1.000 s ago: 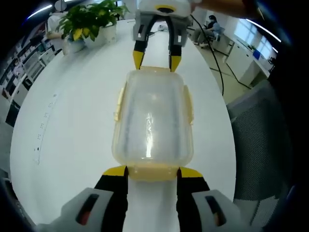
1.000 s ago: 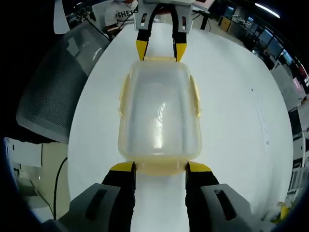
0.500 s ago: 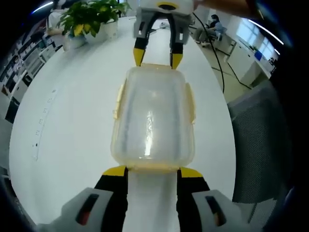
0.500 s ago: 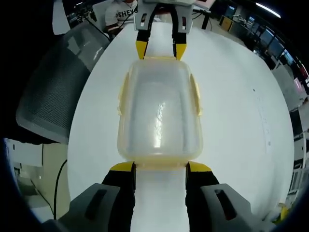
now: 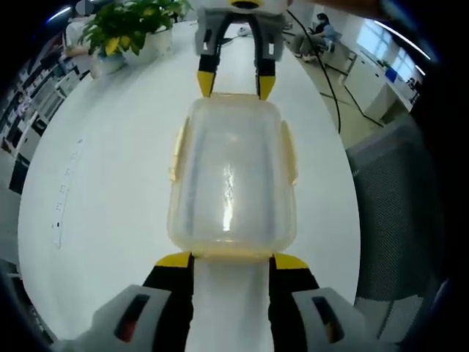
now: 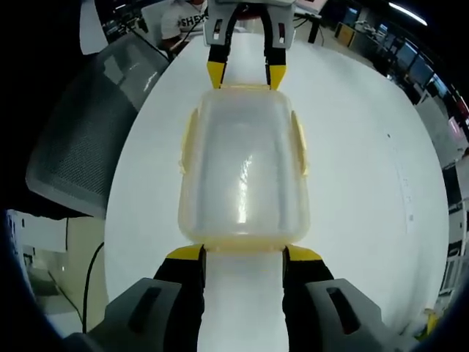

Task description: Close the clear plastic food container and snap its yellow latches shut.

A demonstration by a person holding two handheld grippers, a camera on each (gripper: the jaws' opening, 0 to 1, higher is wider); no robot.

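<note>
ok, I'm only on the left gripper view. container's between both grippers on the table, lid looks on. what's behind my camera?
Observer: Right gripper view looks back at you: the left gripper sits at the far short end of the container, its yellow tips spread apart at the end latch.
Operator: and the right one's own jaws?
Observer: The right gripper has its jaws apart too, one tip at each corner of the near end latch.
Operator: anything past my end?
Observer: A person in a white printed shirt sits beyond the table, and a grey mesh chair stands at the table's edge.
</note>
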